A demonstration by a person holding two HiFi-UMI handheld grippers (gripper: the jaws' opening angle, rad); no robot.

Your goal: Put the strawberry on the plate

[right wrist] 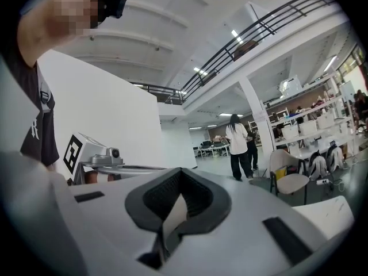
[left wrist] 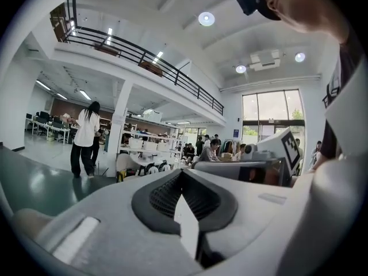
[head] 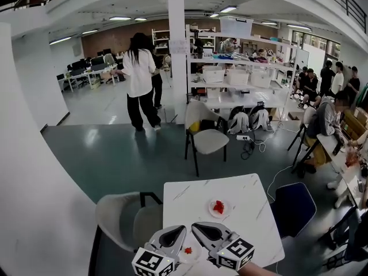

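Clenched and empty, your left tool point(head: 179, 230) and right tool point(head: 197, 228) hover over the near edge of the white marbled surface point(head: 247, 194). What looks like a small red strawberry point(head: 188, 250) lies between them, behind their tips. The round white plate point(head: 211, 212), which holds another red fruit point(head: 218, 207), sits beyond, nearer your right tool.

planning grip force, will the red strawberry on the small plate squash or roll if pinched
The strawberry is small, so probably light. If real fruit, a hard pinch may bruise it. Its rounded shape might roll on the smooth plate when nudged.
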